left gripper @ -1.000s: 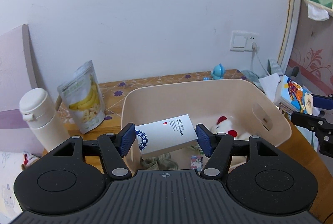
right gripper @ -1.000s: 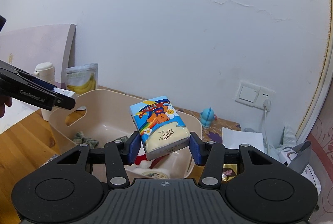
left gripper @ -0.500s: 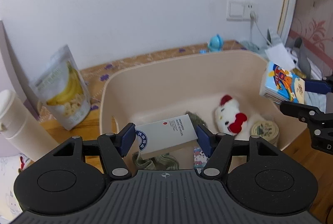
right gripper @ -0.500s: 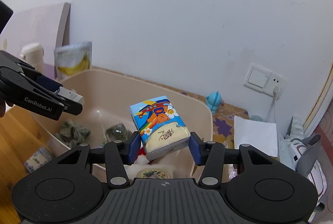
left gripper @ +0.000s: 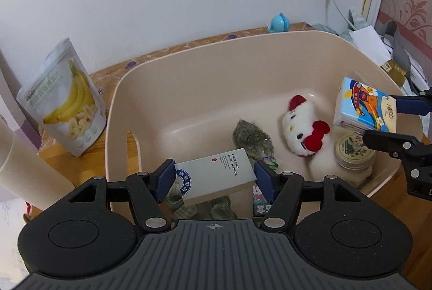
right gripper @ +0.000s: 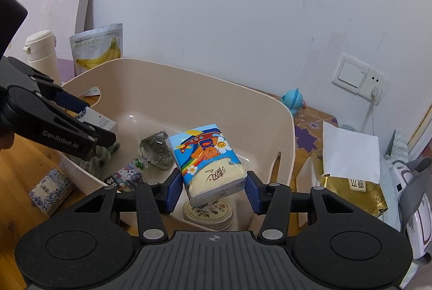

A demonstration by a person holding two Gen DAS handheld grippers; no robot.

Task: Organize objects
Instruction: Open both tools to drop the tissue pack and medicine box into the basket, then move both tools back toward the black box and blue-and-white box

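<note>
A white rectangular cardboard box printed with grey hotel-supplies lettering [left gripper: 216, 176] is pinched between the blue pads of the left gripper [left gripper: 214, 182] above the near left corner of the beige plastic tub [left gripper: 189, 68], while a blue cartoon-printed soft pack of tissues [right gripper: 206, 157] is clamped by the right gripper [right gripper: 210, 188] over the tub's right end. For a tidy release, each item would best be lowered close to the tub floor before the jaws are spread, and the box steered toward the bare floor at the back rather than onto the green dried-herb packet [left gripper: 252, 139]. The tissue pack should be kept off the round cream tin [left gripper: 353, 151] and the white plush cat toy [left gripper: 302, 128]. What lies beneath the left gripper is partly hidden; only green knitted fabric [left gripper: 183, 205] can be made out.
</note>
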